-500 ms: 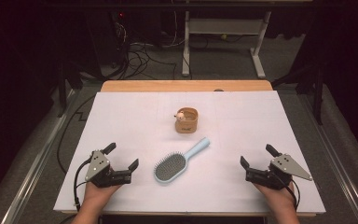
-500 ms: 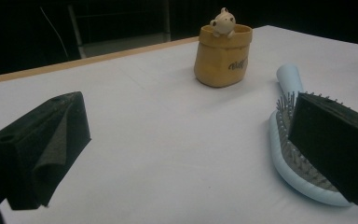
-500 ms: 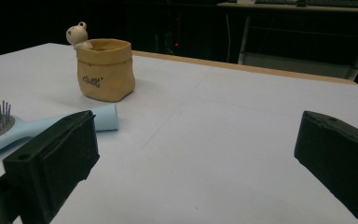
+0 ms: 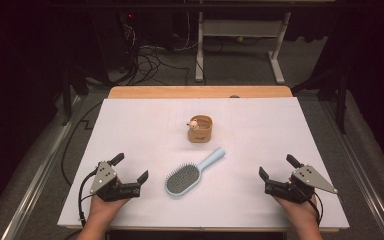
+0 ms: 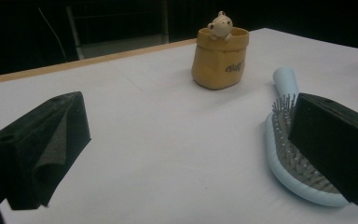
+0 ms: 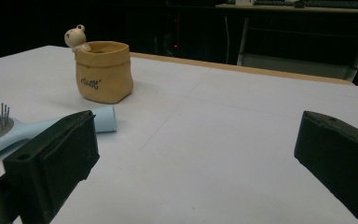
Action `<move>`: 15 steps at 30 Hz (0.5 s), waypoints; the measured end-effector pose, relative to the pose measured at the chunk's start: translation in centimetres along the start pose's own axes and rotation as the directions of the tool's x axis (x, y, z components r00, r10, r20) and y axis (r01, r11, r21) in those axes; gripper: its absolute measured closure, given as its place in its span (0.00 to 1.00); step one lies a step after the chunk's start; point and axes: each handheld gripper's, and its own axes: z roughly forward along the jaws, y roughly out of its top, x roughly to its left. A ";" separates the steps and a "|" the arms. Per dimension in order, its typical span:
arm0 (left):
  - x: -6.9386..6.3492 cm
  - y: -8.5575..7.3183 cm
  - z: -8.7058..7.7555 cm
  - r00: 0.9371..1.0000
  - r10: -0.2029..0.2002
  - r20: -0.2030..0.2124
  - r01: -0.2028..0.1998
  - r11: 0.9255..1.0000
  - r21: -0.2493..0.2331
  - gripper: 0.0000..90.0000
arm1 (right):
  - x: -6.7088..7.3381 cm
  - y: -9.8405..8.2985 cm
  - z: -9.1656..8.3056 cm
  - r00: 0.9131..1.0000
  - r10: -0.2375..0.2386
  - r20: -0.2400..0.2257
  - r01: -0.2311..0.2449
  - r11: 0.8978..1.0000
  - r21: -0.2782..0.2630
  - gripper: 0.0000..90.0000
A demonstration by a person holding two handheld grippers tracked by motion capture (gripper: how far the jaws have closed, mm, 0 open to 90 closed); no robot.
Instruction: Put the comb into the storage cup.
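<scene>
A light blue hairbrush lies bristles up in the middle of the white table, its handle pointing to the far right. Behind it stands a small tan pot with a little bear figure on its rim. My left gripper rests open near the front left, just left of the brush head. My right gripper rests open near the front right, apart from the brush. The left gripper view has the hairbrush beside the right jaw and the pot beyond. In the right gripper view, the pot and brush handle sit at left.
A wooden strip runs along the table's far edge. Beyond it on the dark floor are cables and a white desk frame. Bare white tabletop lies between the grippers and at both far corners.
</scene>
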 end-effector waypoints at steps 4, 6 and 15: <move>0.0 0.1 -0.1 1.000 -0.013 0.002 0.013 1.000 0.009 0.00 | 0.0 0.0 0.0 1.000 0.001 0.001 -0.001 1.000 0.000 0.00; 0.0 0.2 -0.1 1.000 -0.015 0.005 0.015 1.000 0.008 0.00 | 0.0 0.0 0.0 1.000 0.000 0.001 0.000 1.000 0.000 0.00; 0.0 0.3 -0.2 1.000 -0.011 0.001 0.011 1.000 0.016 0.00 | 0.0 0.0 0.0 1.000 -0.002 -0.004 0.002 1.000 0.000 0.00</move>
